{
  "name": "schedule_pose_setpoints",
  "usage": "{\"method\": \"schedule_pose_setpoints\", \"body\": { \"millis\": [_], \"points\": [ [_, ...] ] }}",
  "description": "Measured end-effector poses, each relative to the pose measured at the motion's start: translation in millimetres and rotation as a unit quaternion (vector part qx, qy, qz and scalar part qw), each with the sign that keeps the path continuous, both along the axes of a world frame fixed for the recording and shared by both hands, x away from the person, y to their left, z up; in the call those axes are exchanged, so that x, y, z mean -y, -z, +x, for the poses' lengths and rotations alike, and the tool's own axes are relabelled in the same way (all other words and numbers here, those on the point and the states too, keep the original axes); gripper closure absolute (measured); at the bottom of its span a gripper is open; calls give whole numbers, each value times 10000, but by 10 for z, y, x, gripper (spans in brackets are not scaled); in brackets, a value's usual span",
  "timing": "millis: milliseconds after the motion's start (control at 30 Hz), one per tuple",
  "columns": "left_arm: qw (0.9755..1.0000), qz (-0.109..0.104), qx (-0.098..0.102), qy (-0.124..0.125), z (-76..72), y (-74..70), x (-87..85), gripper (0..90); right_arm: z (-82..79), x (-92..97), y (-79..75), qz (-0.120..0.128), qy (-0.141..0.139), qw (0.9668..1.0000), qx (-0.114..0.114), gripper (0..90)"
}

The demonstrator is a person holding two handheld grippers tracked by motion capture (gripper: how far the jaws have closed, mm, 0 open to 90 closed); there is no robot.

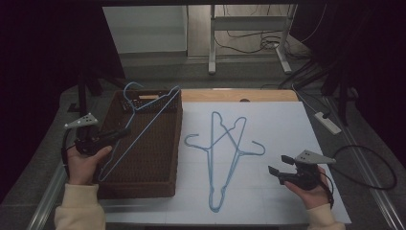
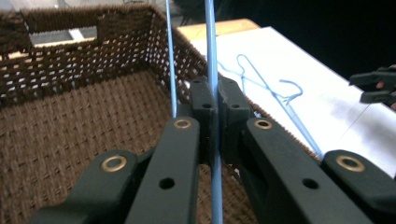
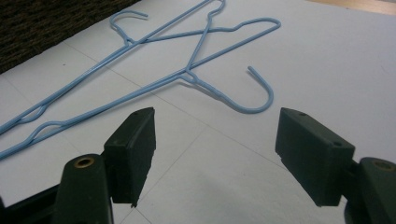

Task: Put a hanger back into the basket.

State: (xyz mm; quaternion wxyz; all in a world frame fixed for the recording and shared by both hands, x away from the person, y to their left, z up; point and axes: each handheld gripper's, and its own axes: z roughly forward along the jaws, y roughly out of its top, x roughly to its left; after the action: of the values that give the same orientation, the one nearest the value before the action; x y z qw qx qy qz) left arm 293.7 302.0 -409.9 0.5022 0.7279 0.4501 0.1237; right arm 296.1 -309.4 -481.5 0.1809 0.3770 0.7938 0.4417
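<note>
At the far left, the person's left hand holds the left gripper, and its jaws are closed tight on the thin wire of a blue hanger. In the left gripper view the wire passes straight up between the two black pads, so this gripper clearly grips the hanger. The hanger stands tilted over the brown woven basket, which lies directly under and in front of this gripper; the hook of the hanger rises near the far wall of the basket, beyond the gripper tips. To the right of the basket there is a white sheet on the table, and on it lie two more blue hangers, crossing each other, between the two grippers. Further to the right, the right hand holds the right gripper low over the white sheet. Its jaws stand wide apart and nothing is between them. In the right gripper view the nearest hanger hook lies just ahead of the open jaws, not touching them.
</note>
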Motion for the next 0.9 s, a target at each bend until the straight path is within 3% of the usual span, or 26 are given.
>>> {"method": "schedule_pose_setpoints", "body": {
  "millis": [367, 500, 667, 800, 900],
  "points": [
    [9996, 182, -214, -73, 74, 121, -37, 867, 2, -1, 0, 6, -4, 10000, 12, 299],
    [9990, 213, -378, -127, 146, 184, -63, 867, -2, 9, -8, 56, 21, 10000, 23, 300],
    [9969, 581, -522, -126, 212, 246, -10, 866, -2, 19, -16, 74, 14, 10000, 32, 300],
    [9949, 735, -688, -111, 293, 305, -16, 866, -7, 8, -18, 69, -6, 10000, 41, 300],
    [9915, 1011, -813, -137, 334, 356, -32, 866, -13, 5, -22, 64, -21, 10000, 44, 300]
  ]
}}
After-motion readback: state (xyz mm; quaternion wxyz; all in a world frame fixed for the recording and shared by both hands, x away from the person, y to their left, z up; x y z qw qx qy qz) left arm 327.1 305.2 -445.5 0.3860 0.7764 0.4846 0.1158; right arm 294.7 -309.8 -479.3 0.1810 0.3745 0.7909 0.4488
